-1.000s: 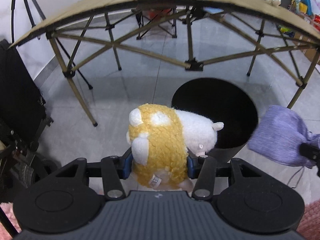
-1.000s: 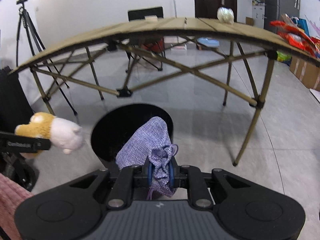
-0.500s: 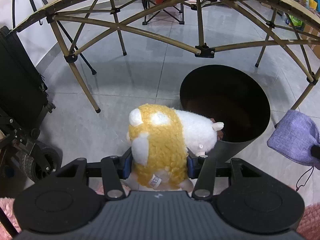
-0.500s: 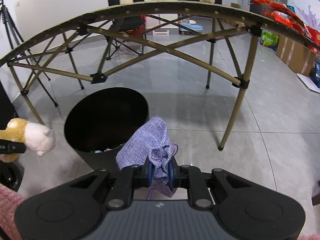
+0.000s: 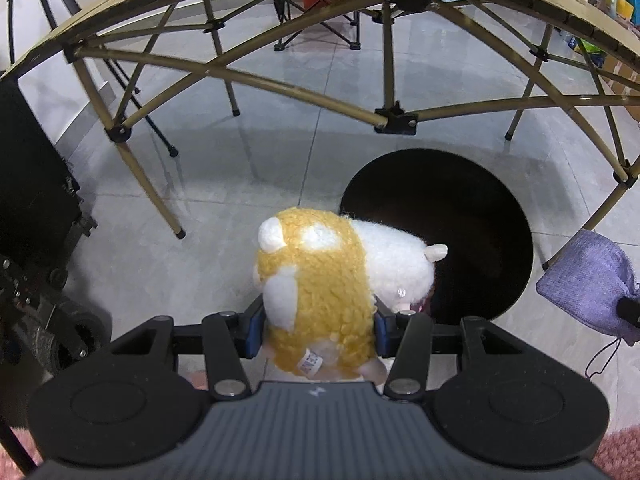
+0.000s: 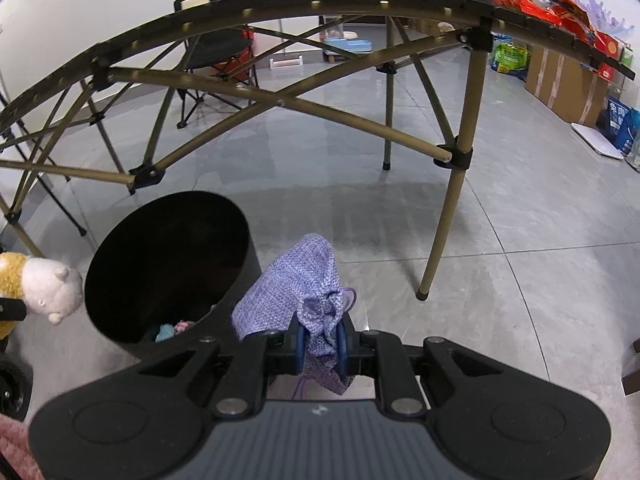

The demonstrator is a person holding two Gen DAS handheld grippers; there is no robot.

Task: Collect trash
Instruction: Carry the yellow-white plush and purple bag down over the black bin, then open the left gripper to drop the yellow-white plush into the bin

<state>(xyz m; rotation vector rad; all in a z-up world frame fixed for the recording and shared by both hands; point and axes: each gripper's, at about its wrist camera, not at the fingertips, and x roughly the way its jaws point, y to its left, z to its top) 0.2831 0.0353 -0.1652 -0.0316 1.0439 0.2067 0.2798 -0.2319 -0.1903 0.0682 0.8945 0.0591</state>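
Observation:
My left gripper [image 5: 318,330] is shut on a yellow and white plush toy [image 5: 320,280], held just left of the black round bin [image 5: 516,280], its white head over the rim. My right gripper [image 6: 321,346] is shut on a purple drawstring pouch [image 6: 296,288], held just right of the bin [image 6: 240,300]. The pouch also shows at the right edge of the left wrist view [image 5: 592,280], and the toy at the left edge of the right wrist view [image 6: 44,286]. Small bits of trash [image 6: 172,328] lie at the bin's bottom.
A folding table with tan legs [image 6: 452,216] arches over and behind the bin; red snack bags [image 6: 548,4] lie on its top. A black case and wheeled frame [image 5: 32,240] stand at the left. A camping chair [image 6: 216,52] and cardboard boxes [image 6: 568,84] stand further off.
Both grippers have dropped lower and tilted down, and the bin's opening now looms larger. The right gripper and pouch have shifted right of the bin. Both grips are unchanged.

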